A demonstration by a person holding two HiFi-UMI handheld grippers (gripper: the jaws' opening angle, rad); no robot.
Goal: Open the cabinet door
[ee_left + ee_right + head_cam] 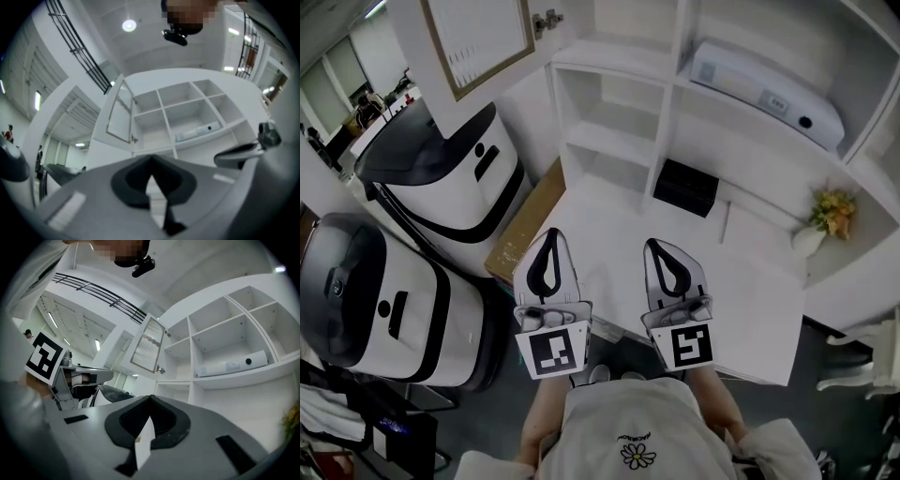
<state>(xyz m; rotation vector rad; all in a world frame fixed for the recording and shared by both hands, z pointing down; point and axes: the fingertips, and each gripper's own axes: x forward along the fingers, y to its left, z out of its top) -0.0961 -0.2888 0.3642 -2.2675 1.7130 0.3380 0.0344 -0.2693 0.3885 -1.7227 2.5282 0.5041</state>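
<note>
The cabinet door [478, 37], white with a pale framed panel, stands swung open at the upper left of the head view, its hinge beside the open shelves [619, 103]. It also shows in the left gripper view as the door [119, 112] and in the right gripper view as the door [147, 345], well beyond the jaws. My left gripper [551, 236] and right gripper [662, 247] hang side by side low over the white desk [750, 309], far from the door. Both are shut with nothing between their jaws [150, 160] [150, 399].
A black box [686, 186] sits at the back of the desk. A long white device [764, 89] lies on a shelf. A vase of yellow flowers [825, 217] is at the right. Two white-and-black machines [450, 178] [375, 300] and a cardboard sheet [525, 225] crowd the left.
</note>
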